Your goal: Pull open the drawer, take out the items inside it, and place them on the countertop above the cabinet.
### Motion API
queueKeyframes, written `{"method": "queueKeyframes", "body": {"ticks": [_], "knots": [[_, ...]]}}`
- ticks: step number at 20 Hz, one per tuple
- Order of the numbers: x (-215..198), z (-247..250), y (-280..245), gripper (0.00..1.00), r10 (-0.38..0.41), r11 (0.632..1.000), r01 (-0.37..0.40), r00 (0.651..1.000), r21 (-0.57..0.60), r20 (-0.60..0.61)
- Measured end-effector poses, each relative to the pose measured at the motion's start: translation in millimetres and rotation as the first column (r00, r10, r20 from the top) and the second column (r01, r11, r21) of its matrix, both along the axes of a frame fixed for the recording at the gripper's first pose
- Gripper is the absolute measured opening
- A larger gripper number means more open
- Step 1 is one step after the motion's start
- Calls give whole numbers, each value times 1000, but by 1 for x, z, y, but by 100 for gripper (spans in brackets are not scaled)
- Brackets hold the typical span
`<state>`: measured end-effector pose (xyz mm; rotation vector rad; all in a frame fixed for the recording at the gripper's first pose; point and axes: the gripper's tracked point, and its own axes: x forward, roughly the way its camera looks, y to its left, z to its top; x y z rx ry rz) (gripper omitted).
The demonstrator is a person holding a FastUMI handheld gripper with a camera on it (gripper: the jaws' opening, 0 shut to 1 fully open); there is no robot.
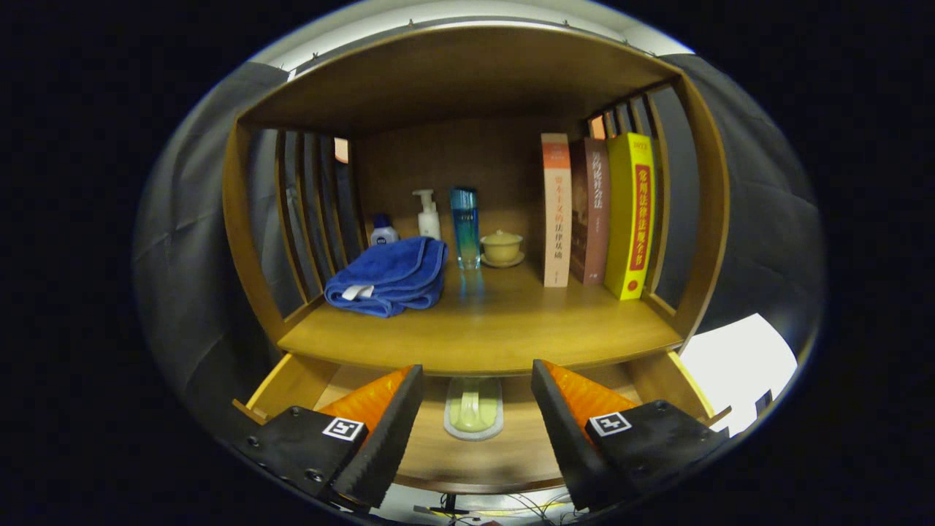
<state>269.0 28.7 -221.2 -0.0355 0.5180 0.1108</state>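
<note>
A pale green item (473,410) in a clear wrapper or tray is lying on the floor of the drawer (467,456), which is already standing pulled out beneath the countertop (482,332). The item is seen between the two fingers, a little beyond their tips and partly tucked under the countertop's front edge; what it is exactly cannot be told. The gripper (476,380) is being held above the drawer with its fingers spread wide, and nothing is being gripped.

The opening step is judged to be done, and the taking-out step is in hand. For the next move, the gripper would need to be lowered into the drawer and eased forward under the countertop's lip, so that the fingers come down on either side of the item before being closed. The overhanging edge is judged to be the main thing in the way, since little room is left above the item's far end.

On the countertop, space is being taken up on the left by a folded blue towel (389,276), with a small white bottle (383,232), a pump bottle (427,215), a tall blue bottle (464,226) and a lidded cup on a saucer (502,248) standing behind it. Three upright books (595,212) are leaning at the right. A bare stretch of wood near the front middle is judged to be the best spot for setting the item down.
</note>
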Motion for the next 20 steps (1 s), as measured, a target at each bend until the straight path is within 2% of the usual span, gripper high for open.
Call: {"method": "queueKeyframes", "body": {"ticks": [4,5,6,8,9,10,13,17,20], "knots": [[22,-66,10,96,23,997,-34,989,-75,-146],[26,-83,4,97,-1,991,-26,980,-132,-197],[40,-71,12,94,31,986,-56,987,-157,-157],[29,-75,25,90,96,964,-140,975,-224,-198],[18,-81,27,90,98,958,-155,967,-242,-233],[11,-88,30,86,102,956,-166,962,-242,-254],[5,-120,26,83,61,966,-135,949,-222,-310],[5,-160,13,74,-35,988,-31,911,-153,-410],[14,-161,6,67,-58,989,-4,909,-148,-414]]}}
